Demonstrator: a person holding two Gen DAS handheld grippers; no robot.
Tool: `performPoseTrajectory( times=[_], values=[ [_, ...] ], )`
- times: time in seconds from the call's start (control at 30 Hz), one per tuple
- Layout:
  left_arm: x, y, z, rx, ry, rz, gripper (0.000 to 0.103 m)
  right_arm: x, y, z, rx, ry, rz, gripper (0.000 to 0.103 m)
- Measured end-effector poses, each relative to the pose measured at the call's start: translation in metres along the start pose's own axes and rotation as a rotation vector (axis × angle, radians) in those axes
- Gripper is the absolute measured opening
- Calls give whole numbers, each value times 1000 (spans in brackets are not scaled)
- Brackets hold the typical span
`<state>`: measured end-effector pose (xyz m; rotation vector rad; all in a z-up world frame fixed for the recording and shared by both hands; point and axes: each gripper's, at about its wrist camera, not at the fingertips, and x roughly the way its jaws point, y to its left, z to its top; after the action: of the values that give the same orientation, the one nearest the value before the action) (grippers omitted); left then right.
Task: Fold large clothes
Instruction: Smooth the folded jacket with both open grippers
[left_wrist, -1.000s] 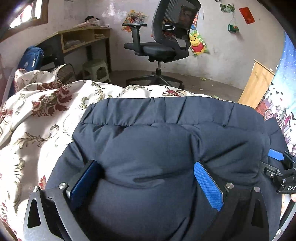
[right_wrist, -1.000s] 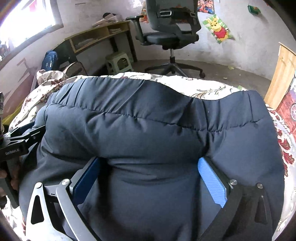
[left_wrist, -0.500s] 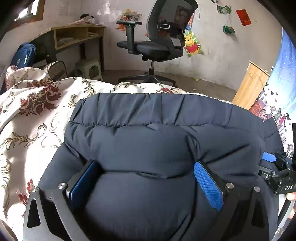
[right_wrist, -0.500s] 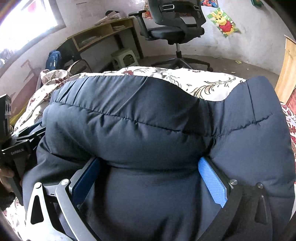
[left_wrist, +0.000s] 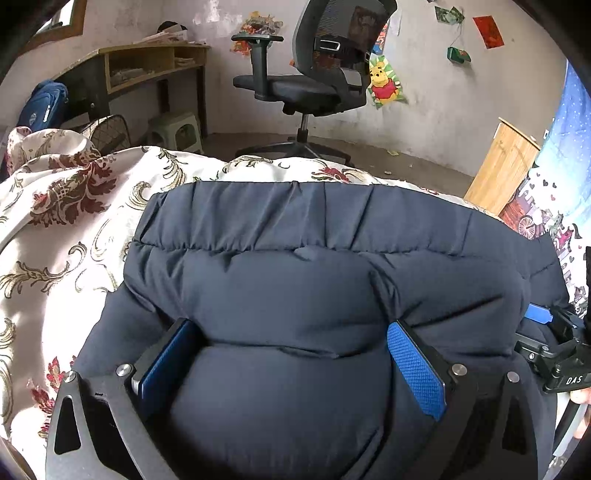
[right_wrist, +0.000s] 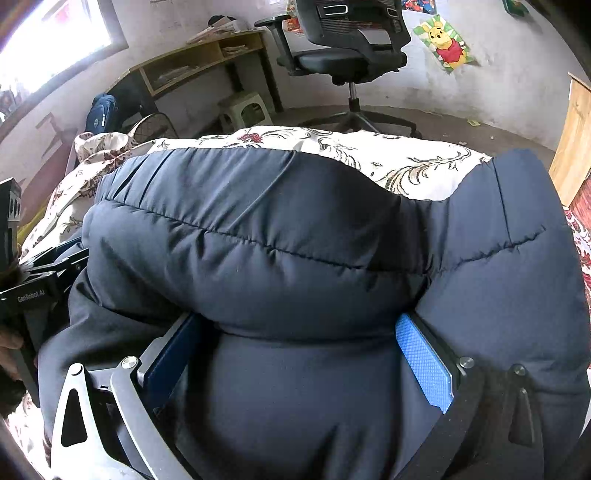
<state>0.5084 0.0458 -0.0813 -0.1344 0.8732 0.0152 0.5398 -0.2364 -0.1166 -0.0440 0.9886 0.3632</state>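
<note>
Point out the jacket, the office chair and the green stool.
jacket (left_wrist: 280, 280), left wrist view, quilted top panel.
office chair (left_wrist: 295, 86), left wrist view, seat cushion.
green stool (right_wrist: 245, 109), right wrist view, top.

A black office chair (left_wrist: 314, 81) stands beside a wooden desk (left_wrist: 147, 66), with a green stool (left_wrist: 177, 131) underneath.

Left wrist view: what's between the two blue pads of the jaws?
A thick puffy fold of the navy padded jacket fills the gap between the left gripper pads, bulging past both. Nothing else shows there, in the left wrist view.
</note>
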Motion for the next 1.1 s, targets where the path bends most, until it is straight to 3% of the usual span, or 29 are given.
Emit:
performPoseTrajectory(
  times=[0.77, 1.1],
  values=[
    [0, 0, 0, -2, 0, 0, 103, 2, -1, -2, -4, -4, -7, 102],
    [0, -1, -7, 11, -18, 17, 103, -1, 3, -3, -26, -30, -49, 102]
  ],
)
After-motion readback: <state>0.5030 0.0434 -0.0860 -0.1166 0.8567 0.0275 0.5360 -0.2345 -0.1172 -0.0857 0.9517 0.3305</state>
